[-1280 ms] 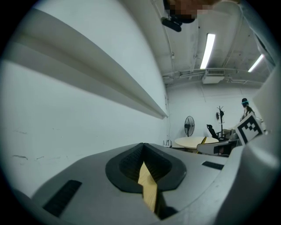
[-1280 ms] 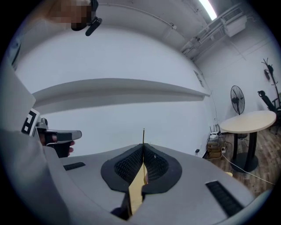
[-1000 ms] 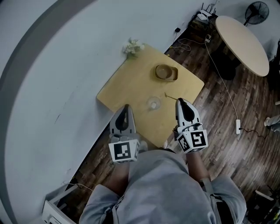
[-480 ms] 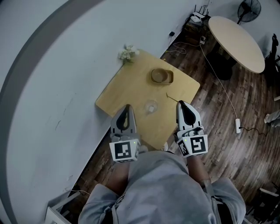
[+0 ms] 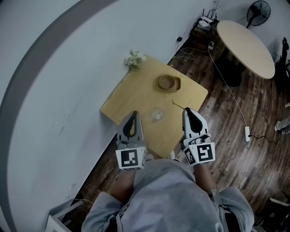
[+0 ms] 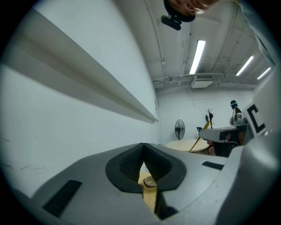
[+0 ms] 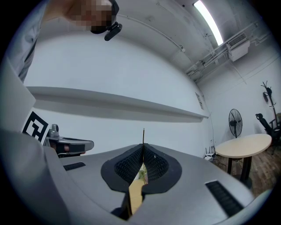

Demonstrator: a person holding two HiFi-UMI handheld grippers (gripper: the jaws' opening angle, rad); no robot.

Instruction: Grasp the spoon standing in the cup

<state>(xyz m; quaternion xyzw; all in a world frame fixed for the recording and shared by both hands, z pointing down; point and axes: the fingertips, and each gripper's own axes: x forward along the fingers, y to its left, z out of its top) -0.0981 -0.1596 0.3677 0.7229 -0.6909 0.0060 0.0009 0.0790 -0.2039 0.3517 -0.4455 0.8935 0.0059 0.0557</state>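
Note:
A clear glass cup (image 5: 157, 114) stands on the wooden table (image 5: 131, 93), with no spoon in it. My right gripper (image 5: 187, 110) hovers over the table's near right edge, shut on the thin spoon (image 5: 178, 104), which sticks out past its tips toward the bowl. In the right gripper view the spoon's handle (image 7: 143, 137) rises straight up from between the closed pads of the right gripper (image 7: 143, 147). My left gripper (image 5: 133, 114) is left of the cup, shut and holding nothing. From the left gripper (image 6: 143, 149) I see the spoon (image 6: 198, 139) slanting from the other gripper.
A tan bowl (image 5: 169, 83) sits at the table's far side, and a small bunch of flowers (image 5: 134, 58) at its far corner by the white wall. A round table (image 5: 244, 43), a fan (image 5: 258, 8) and floor cables with a power strip (image 5: 247, 132) lie to the right.
My right gripper has risen slightly with the spoon still clamped in it, then held still. The left gripper has stayed where it was. The cup and bowl have not moved.

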